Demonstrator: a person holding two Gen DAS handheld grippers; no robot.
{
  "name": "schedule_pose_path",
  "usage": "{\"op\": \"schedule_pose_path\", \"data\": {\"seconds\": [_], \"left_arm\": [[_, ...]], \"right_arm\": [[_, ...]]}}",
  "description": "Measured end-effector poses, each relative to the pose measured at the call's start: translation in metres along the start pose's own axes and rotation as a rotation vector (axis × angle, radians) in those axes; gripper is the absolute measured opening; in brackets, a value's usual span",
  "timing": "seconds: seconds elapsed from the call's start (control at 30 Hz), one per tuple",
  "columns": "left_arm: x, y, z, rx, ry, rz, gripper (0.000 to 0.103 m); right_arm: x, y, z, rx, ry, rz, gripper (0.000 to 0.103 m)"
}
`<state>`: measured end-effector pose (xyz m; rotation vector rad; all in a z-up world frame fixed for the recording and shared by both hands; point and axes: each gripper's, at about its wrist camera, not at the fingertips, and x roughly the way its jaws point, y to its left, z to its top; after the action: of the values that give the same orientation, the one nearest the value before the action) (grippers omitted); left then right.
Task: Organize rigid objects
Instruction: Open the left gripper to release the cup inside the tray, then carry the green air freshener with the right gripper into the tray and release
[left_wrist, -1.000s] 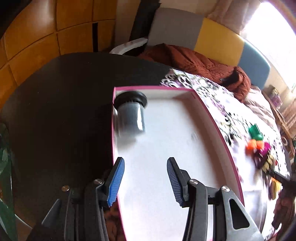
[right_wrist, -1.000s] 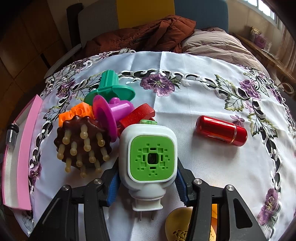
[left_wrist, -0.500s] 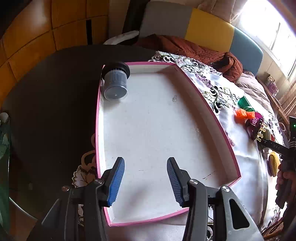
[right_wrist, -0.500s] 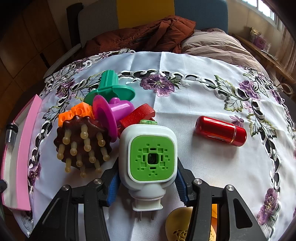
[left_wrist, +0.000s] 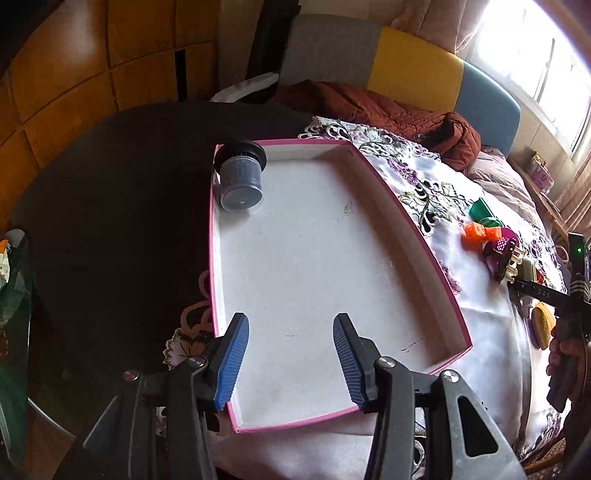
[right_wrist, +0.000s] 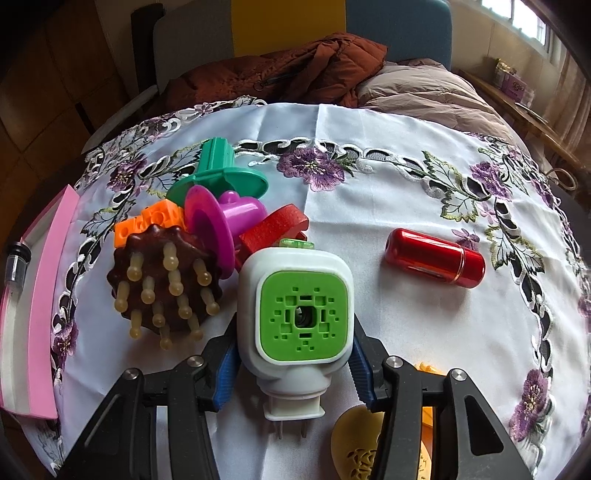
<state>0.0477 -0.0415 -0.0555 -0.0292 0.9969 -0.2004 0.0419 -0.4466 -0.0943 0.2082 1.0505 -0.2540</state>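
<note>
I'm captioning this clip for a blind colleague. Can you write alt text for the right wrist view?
The right tool grips a white plug-in device with a green face above a floral tablecloth. To its left is a pile: brown massage brush, orange block, purple and green pieces; a red cylinder lies right.

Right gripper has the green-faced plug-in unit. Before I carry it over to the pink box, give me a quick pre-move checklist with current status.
1. Grip: right gripper shut on the plug-in unit, a blue pad on each side: ok.
2. Unit lifted off the tablecloth: cannot tell.
3. Neighbours: brown massage brush and red block sit very close to the unit; contact cannot tell.
4. Drop zone: pink box holds only a dark capped container in its far left corner: ok.
5. Left gripper open, empty, hovering over the box's near end, possibly in the way: not ok.
</note>
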Motion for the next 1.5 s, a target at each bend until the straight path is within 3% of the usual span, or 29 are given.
{"op": "schedule_pose_path", "data": {"seconds": [0.17,0.4,0.53,0.7,0.87,1.1,1.3,1.5], "left_arm": [[-0.004,0.01,-0.002,-0.021,-0.007,-0.001,0.048],[-0.007,0.024,-0.005,-0.053,-0.011,0.002,0.048],[-0.005,0.031,-0.006,-0.071,-0.01,0.003,0.048],[-0.004,0.039,-0.006,-0.092,-0.007,0.003,0.048],[-0.003,0.047,-0.007,-0.112,-0.005,0.006,0.048],[-0.002,0.068,-0.009,-0.166,-0.005,0.017,0.048],[-0.004,0.093,-0.008,-0.225,-0.015,0.039,0.048],[-0.001,0.109,-0.011,-0.27,-0.008,0.057,0.048]], "right_arm": [[-0.009,-0.006,-0.003,0.025,-0.013,-0.039,0.052],[-0.053,-0.004,0.006,0.04,-0.141,-0.063,0.052],[-0.081,0.019,0.016,0.0,-0.205,-0.009,0.052],[-0.1,0.081,0.025,-0.114,-0.234,0.12,0.052],[-0.093,0.157,0.022,-0.227,-0.189,0.248,0.052],[-0.052,0.263,-0.002,-0.342,-0.045,0.384,0.052],[-0.015,0.333,-0.021,-0.402,0.059,0.421,0.052],[0.004,0.371,-0.032,-0.454,0.071,0.418,0.054]]}}
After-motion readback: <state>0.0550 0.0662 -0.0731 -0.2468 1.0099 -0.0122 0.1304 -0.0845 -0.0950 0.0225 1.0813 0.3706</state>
